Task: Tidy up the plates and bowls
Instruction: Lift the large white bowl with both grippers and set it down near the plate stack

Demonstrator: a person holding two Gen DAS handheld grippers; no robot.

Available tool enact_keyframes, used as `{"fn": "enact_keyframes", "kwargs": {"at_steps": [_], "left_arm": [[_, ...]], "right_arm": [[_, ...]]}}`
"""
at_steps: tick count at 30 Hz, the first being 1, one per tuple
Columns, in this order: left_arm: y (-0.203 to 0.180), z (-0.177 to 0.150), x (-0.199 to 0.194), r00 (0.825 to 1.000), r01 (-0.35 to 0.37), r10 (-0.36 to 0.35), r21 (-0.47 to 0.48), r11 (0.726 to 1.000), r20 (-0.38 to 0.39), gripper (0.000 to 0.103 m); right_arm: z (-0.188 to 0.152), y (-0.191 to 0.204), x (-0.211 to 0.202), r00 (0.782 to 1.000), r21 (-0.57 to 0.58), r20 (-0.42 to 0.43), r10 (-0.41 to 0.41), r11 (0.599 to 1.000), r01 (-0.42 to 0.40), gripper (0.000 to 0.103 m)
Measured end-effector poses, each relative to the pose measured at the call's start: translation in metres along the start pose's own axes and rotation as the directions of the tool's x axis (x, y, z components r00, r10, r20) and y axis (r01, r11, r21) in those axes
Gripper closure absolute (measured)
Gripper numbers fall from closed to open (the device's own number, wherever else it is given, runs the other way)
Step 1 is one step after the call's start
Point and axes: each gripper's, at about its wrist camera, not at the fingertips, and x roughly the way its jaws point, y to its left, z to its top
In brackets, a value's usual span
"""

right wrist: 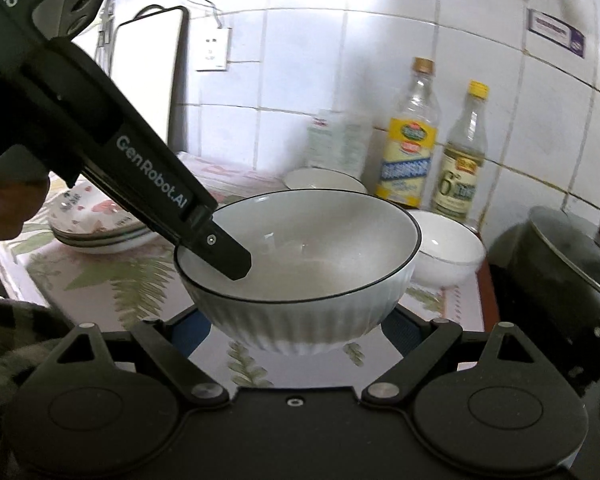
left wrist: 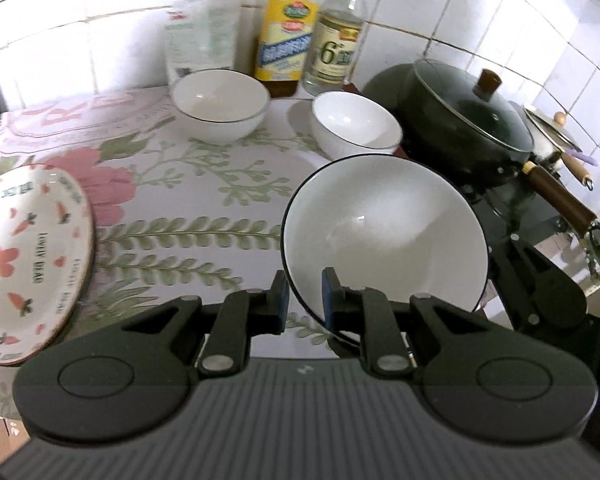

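Note:
A large white ribbed bowl with a black rim (left wrist: 384,236) is held tilted above the counter. My left gripper (left wrist: 305,300) is shut on its rim, one finger inside and one outside. In the right wrist view the same bowl (right wrist: 300,264) sits between the wide-open fingers of my right gripper (right wrist: 296,332), which flank its base; the left gripper's finger (right wrist: 224,252) reaches into it. Two smaller white bowls (left wrist: 220,102) (left wrist: 354,126) stand at the back. A carrot-patterned plate stack (left wrist: 24,256) lies at the left.
Two sauce bottles (left wrist: 288,28) (left wrist: 338,36) and a clear container (left wrist: 200,36) stand by the tiled wall. A dark lidded pan (left wrist: 468,116) with a wooden handle sits on the stove at the right. A floral cloth (left wrist: 188,200) covers the counter.

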Motion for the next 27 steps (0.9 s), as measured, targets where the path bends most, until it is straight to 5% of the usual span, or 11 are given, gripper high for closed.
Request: {"fn": "enact_keyframes", "kwargs": {"at_steps": [17, 27], "left_arm": [[0.054, 0.006, 0.007, 0.994, -0.107, 0.108, -0.098, 0.989, 0.003, 0.088], [0.062, 0.013, 0.05, 0.978, -0.206, 0.207, -0.051, 0.977, 0.016, 0.088]], "right_arm": [[0.034, 0.025, 0.051, 0.994, -0.036, -0.034, 0.101, 0.994, -0.103, 0.009], [0.025, 0.015, 0.104, 0.99, -0.031, -0.063, 0.129, 0.991, -0.131, 0.009]]}}
